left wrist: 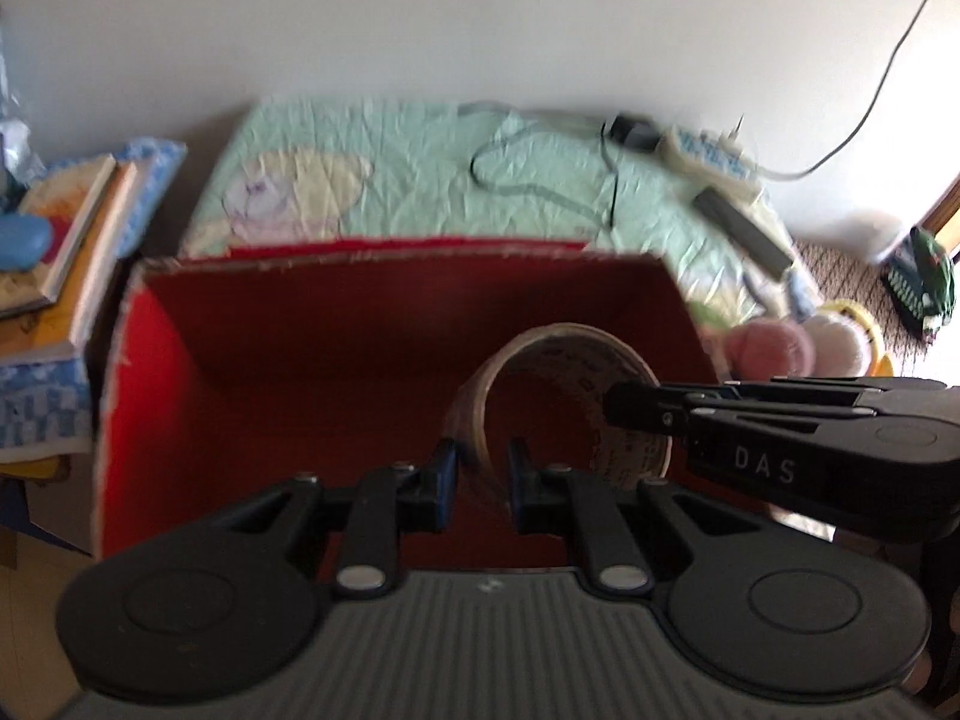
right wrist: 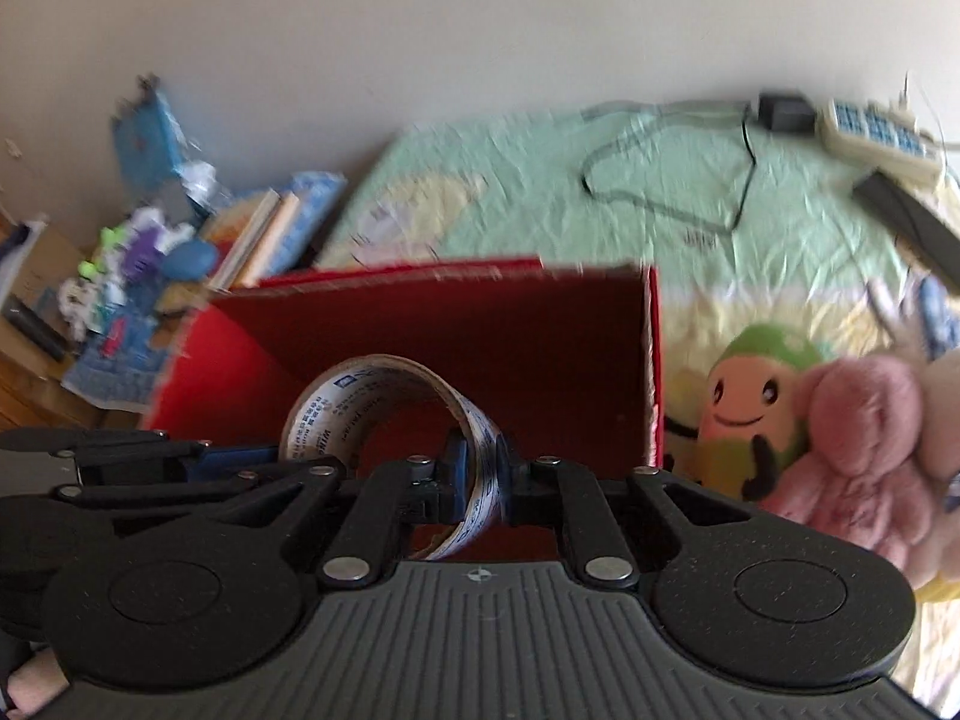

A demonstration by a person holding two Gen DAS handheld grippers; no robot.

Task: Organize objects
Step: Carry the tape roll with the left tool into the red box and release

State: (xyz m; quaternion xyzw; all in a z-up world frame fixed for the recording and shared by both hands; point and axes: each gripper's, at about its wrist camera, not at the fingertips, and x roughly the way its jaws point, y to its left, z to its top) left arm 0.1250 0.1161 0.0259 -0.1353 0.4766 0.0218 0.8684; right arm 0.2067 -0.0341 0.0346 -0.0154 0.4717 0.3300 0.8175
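A roll of printed packing tape [left wrist: 576,360] hangs upright over the open red cardboard box [left wrist: 150,390], held from two sides. My left gripper [left wrist: 483,480] is shut on the roll's near left wall, its blue pads on either side of it. My right gripper [left wrist: 609,408] reaches in from the right and pinches the roll's right side. In the right wrist view the tape roll [right wrist: 384,378] stands between the right gripper [right wrist: 483,480] pads, and the left gripper [right wrist: 273,456] clamps its left edge. The red box [right wrist: 540,330] lies just behind and below; its floor is mostly hidden.
The box rests on a bed with a green sheet [left wrist: 420,168]. A power strip [left wrist: 708,156], an adapter and cables lie at the back right. Plush toys [right wrist: 840,438] sit right of the box. Stacked books [left wrist: 66,228] and clutter are on the left.
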